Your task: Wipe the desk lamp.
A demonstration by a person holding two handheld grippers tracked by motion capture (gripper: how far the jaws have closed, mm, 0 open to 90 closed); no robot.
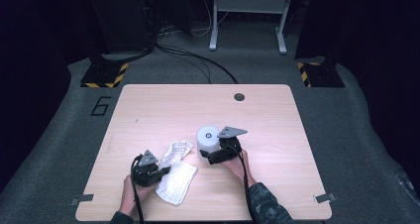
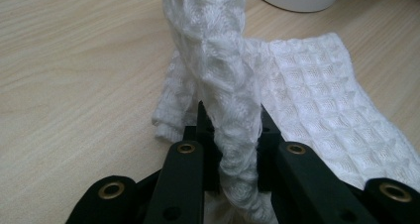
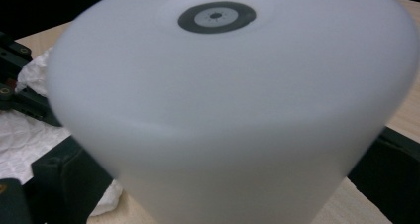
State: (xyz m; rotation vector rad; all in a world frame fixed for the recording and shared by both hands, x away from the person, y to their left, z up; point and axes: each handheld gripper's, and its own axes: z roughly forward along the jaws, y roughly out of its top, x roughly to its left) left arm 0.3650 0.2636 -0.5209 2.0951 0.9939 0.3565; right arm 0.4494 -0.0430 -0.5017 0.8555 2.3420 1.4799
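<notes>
High view: on my desk, the left gripper pinches the white cloth at seven o'clock of the white cylinder.

Left gripper view: jaws clamped on bunched cloth.

Right gripper view: jaws straddle the cylinder; a squeeze I can't confirm. Loose, it could topple.

White waffle-weave cloth, crumpled, partly lifted, beside upright white cylinder.

Dark room, grey carpet floor. Light wood counter lit from above. White metal frame and black cables behind it.
</notes>
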